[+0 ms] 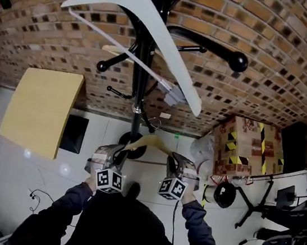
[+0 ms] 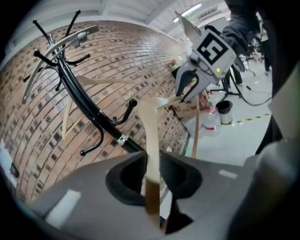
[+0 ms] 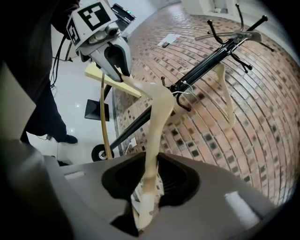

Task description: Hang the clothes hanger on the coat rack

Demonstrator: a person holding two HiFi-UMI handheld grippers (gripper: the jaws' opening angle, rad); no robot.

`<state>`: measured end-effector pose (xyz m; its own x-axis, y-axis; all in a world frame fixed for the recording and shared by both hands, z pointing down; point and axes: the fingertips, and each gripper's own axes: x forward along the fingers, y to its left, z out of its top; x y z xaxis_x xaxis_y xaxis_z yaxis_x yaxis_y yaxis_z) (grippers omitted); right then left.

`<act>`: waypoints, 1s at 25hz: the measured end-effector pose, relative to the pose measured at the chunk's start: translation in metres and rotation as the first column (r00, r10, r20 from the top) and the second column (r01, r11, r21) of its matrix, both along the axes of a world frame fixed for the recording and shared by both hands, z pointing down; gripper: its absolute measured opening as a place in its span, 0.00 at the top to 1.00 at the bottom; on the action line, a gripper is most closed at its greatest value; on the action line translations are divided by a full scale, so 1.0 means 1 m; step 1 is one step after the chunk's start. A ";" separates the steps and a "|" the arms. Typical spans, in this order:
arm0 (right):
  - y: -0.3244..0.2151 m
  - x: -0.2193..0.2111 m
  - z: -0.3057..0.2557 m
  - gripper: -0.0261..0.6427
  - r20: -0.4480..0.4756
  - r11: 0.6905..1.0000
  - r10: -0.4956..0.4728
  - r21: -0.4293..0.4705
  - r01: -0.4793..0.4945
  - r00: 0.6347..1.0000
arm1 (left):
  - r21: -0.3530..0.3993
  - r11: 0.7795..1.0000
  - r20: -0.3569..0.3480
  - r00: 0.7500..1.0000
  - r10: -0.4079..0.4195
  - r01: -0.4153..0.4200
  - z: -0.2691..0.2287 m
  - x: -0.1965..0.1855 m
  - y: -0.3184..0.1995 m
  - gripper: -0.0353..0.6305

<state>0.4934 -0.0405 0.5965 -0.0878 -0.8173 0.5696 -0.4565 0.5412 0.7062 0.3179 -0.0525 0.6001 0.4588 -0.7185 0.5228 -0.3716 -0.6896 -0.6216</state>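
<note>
The clothes hanger is pale, unpainted wood: 2 flat, gently curved shoulders that rise to a peak, with a thin round bar slung below them and a slim wire hook at the top. It is up in the air, stretched between the 2 grippers, in front of the black pole of the coat rack and low down along it in the head view. It is on none of the pegs.

The left gripper has its jaws closed on 1 shoulder of the hanger. In its own view the wooden strip runs straight down into the narrow slot between the jaws, and the dark pads sit against it on both sides. The right gripper is clamped on the other shoulder in the same way, with the squared end of the wood tucked deep between its jaws (very little gap beyond the wood's own thickness). Each gripper holds the hanger near its tip, so the peak and hook lie between them.

A second hanger, also pale, already hangs high on the rack. Behind the rack is a brick wall.
</note>
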 end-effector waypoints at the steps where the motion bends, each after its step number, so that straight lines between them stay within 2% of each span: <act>1: -0.008 0.002 0.005 0.82 -0.002 1.000 -0.023 -0.002 0.023 1.000 | 0.001 1.000 0.000 1.000 -0.017 0.017 0.002 0.002 -0.002 0.82; 4: -0.025 0.001 0.014 0.82 0.003 0.997 -0.072 -0.006 0.072 0.997 | -0.009 0.998 -0.009 0.998 -0.063 0.063 0.011 0.002 -0.003 0.82; 11: -0.061 -0.028 0.046 0.82 -0.028 0.978 -0.209 -0.033 0.208 0.977 | -0.031 0.983 -0.018 0.983 -0.183 0.183 0.051 -0.027 -0.023 0.82; 14: -0.080 -0.032 0.062 0.81 -0.035 0.976 -0.219 -0.034 0.217 0.975 | -0.002 0.982 -0.012 0.982 -0.190 0.190 0.057 -0.030 -0.039 0.82; 18: -0.102 -0.034 0.081 0.81 -0.057 0.975 -0.219 -0.034 0.218 0.974 | -0.020 0.984 -0.008 0.984 -0.176 0.176 0.070 -0.029 -0.058 0.81; 21: -0.116 -0.033 0.091 0.81 -0.130 0.974 -0.224 -0.020 0.224 0.966 | -0.011 0.989 0.030 0.989 -0.147 0.148 0.088 -0.029 -0.073 0.81; 25: -0.127 -0.035 0.098 0.79 -0.202 0.976 -0.214 0.000 0.219 0.956 | -0.001 0.984 0.056 0.983 -0.176 0.176 0.096 -0.031 -0.085 0.81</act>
